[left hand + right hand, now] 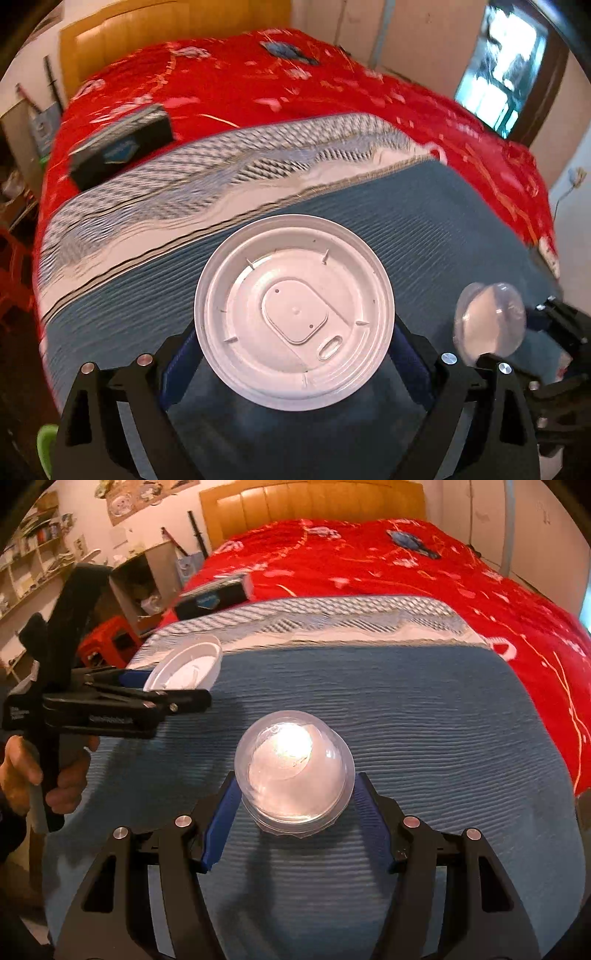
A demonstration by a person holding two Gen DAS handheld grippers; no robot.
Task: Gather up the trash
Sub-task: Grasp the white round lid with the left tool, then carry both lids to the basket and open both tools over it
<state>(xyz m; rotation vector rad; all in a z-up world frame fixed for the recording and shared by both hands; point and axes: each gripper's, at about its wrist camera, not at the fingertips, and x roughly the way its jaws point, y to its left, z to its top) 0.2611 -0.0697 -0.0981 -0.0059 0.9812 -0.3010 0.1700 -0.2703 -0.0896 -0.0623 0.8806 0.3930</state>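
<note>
Both pieces of trash were already off the bed point(443, 709) and in the air above its blue blanket point(424, 240). The left tool point(293, 354) pinched the white lid point(294, 312) by its rim across its full width, the flat underside facing the camera. The right tool point(295, 812) pinched the clear domed lid point(295, 771) at its flanged base, dome pointing forward along the fingers. The two tools sat side by side — the left one to the left of the right, near but apart. No bin showed in either view, so where the carry had to head could not be told.
</note>
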